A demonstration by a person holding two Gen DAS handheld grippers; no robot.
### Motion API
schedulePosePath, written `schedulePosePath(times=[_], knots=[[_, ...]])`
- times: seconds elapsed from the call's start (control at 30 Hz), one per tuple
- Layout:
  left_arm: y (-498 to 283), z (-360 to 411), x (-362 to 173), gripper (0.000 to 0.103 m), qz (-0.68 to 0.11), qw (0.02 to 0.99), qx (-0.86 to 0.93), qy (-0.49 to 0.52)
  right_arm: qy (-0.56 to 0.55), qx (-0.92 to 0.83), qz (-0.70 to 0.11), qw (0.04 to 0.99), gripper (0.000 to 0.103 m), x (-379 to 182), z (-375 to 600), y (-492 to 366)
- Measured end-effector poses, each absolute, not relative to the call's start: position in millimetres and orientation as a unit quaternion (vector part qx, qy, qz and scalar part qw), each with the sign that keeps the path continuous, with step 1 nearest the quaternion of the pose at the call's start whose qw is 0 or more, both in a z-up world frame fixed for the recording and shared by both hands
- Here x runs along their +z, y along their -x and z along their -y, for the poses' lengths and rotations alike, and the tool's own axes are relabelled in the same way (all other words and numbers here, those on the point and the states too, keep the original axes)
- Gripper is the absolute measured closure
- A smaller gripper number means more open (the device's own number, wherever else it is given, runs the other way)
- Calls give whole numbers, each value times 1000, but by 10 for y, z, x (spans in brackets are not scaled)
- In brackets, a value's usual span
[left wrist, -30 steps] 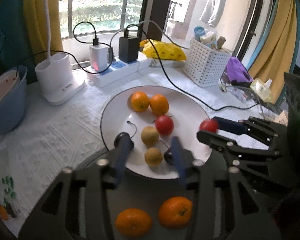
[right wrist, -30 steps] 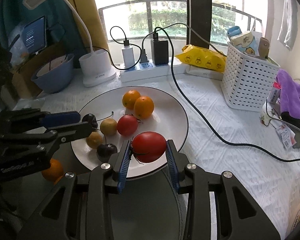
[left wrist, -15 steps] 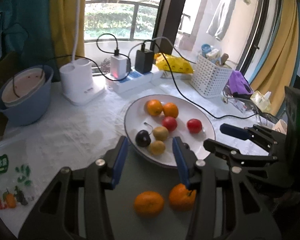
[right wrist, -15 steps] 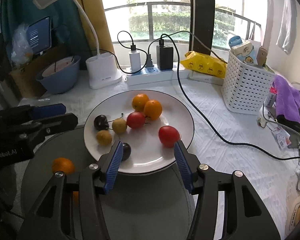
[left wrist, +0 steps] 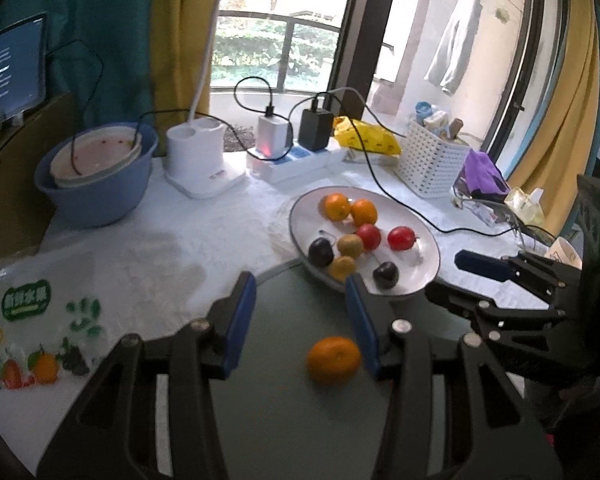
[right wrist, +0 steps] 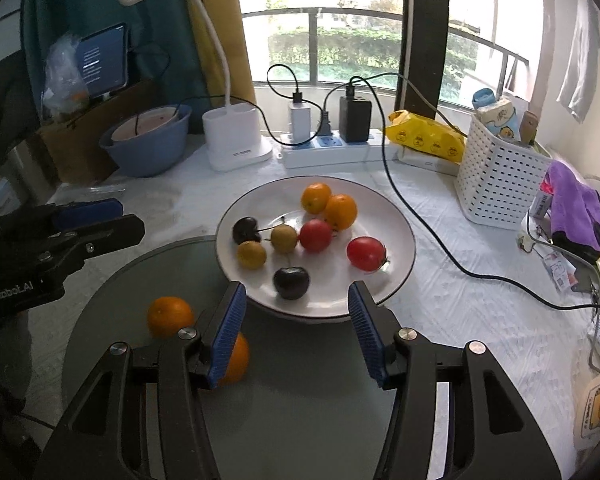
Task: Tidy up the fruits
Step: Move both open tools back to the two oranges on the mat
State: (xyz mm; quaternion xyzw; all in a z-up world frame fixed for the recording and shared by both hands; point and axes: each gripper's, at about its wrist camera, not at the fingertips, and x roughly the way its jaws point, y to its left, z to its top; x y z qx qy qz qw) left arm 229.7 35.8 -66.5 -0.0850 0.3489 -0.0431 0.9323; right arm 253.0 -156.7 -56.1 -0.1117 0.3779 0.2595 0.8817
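Note:
A white plate (right wrist: 400,236) holds two oranges (right wrist: 328,206), two red tomatoes (right wrist: 366,253), two dark plums (right wrist: 291,282) and two small brown fruits (right wrist: 252,255). It also shows in the left wrist view (left wrist: 424,236). Two loose oranges (right wrist: 169,315) lie on the grey glass board (right wrist: 300,380) in front of the plate; one orange (left wrist: 334,359) shows in the left wrist view. My right gripper (right wrist: 296,332) is open and empty above the board, at the plate's near rim. My left gripper (left wrist: 300,320) is open and empty, left of the plate.
A blue basin (right wrist: 148,144), a white lamp base (right wrist: 236,142), a power strip with chargers (right wrist: 328,148), a yellow bag (right wrist: 424,140) and a white basket (right wrist: 500,180) stand behind the plate. A black cable (right wrist: 440,248) crosses the tablecloth. A printed fruit bag (left wrist: 32,332) lies at left.
My right gripper let go of the red tomato on the plate, opened and drew back. My left gripper also drew back and rose from the plate.

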Motion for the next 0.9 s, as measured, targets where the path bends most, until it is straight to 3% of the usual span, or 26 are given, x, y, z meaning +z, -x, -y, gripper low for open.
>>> schedulePosePath(times=[0.2,0.27,0.3,0.9], knots=[[-2128,-500,-712,53,-347,933,-34,94,120,263,-379,879,47,-570,1468,-2384],[-2070,-545,-736,40,-346,933,-31,97,122,265,-380,878,47,-579,1426,-2330],[-2046,-566,-748,39,-345,933,-30,101,124,266,-381,877,47,-589,1404,-2313],[-1803,-775,-1006,39,-361,924,-18,125,145,269,-412,858,47,-896,1161,-2133]])
